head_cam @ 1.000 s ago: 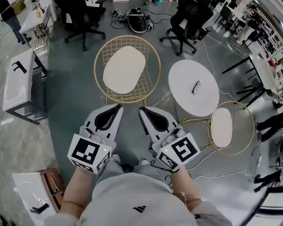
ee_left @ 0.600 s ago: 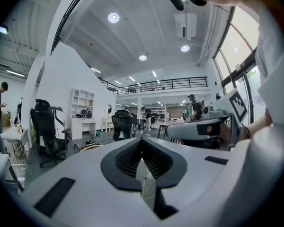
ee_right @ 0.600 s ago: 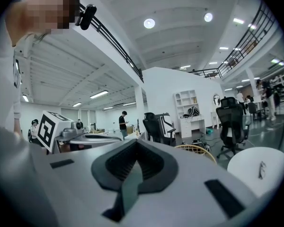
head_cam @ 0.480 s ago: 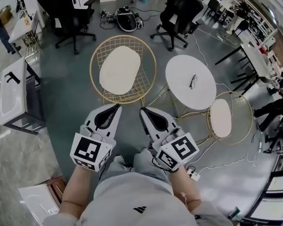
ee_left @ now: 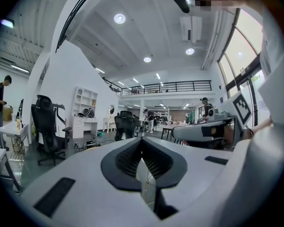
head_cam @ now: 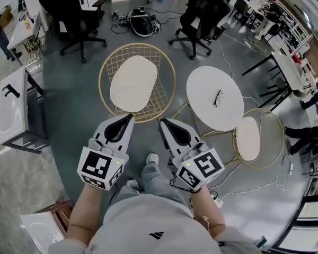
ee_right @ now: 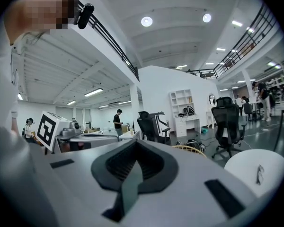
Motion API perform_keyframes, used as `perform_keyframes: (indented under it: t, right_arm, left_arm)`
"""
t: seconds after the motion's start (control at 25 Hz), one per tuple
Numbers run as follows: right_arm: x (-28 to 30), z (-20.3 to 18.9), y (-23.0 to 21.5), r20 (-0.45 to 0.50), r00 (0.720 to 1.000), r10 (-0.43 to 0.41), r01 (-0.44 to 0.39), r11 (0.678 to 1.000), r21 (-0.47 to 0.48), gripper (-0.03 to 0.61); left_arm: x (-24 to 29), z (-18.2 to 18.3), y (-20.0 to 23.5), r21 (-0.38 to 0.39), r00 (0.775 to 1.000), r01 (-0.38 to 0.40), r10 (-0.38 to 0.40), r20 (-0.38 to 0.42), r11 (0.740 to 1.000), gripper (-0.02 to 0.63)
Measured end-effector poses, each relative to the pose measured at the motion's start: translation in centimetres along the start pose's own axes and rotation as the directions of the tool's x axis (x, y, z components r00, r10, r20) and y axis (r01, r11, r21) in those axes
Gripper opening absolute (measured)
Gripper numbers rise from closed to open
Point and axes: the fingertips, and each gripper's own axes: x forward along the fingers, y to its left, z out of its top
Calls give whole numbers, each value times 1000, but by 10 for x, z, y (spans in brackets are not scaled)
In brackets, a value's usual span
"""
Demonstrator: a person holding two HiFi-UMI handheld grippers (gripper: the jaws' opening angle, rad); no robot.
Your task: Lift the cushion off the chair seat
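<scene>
Left claw (head_cam: pixel 131 116), right claw (head_cam: pixel 161 121) nearer cushion (head_cam: pixel 133 83)

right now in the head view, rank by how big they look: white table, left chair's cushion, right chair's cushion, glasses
1. white table, only slightly ahead of the next
2. left chair's cushion
3. right chair's cushion
4. glasses

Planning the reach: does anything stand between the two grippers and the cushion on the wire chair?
No separate thing. Only the near rim of the wire chair lies between the cushion and the left gripper and right gripper, both shut and empty.
</scene>
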Motion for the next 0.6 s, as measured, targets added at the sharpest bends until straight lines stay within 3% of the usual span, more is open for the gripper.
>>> perform_keyframes:
  t: [0.6]
  right_arm:
    - [74,18,-98,-27,993,115,-115,993,8,9]
  left_arm:
    - [96,8,47,-21,993,-114,114,-22,993,12]
